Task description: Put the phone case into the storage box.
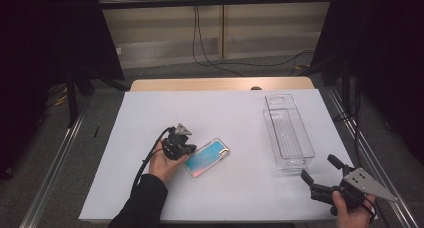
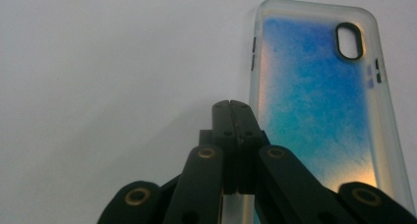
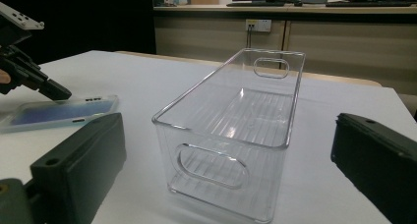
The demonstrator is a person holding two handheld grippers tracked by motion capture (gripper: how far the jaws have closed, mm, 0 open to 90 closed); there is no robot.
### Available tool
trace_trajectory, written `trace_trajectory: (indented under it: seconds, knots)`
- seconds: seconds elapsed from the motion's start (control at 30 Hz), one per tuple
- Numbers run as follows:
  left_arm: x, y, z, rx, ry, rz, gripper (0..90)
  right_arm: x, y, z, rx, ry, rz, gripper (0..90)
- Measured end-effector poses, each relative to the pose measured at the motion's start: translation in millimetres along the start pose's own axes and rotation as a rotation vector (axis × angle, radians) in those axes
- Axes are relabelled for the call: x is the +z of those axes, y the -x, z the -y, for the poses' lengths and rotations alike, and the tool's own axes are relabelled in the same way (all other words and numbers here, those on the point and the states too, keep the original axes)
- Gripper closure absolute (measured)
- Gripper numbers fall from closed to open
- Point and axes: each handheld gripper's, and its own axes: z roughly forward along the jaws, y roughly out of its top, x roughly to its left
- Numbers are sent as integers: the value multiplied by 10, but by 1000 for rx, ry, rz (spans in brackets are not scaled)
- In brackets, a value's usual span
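so the left gripper (image 1: 188, 149) has its jaws pressed together with nothing between them, tip sitting right at the near-left edge of the phone case (image 1: 207, 157), which lies flat on the white desk (image 1: 150, 113). off to the right the right gripper (image 1: 320, 171) has its jaws wide apart, just short of the clear bin (image 1: 288, 130).

Both grippers matte black: left gripper (image 1: 186, 151) has brass pivot pins, black cable, black sleeve; right gripper (image 1: 318, 171) carries grey triangular plate.
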Motion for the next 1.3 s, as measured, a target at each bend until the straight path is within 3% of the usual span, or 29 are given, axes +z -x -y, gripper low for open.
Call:
trace_trajectory:
  seconds: [0.23, 0.63, 1.3]
  knots:
    - [-10, -4, 26, -18, 11, 13, 900, 0, 3, 2, 2, 0, 1, 0]
    - [-33, 33, 35, 2, -1, 9, 900, 0, 2, 2, 3, 0, -2, 0]
    - [-54, 2, 70, -37, 6, 58, 900, 4, 4, 3, 1, -2, -8, 0]
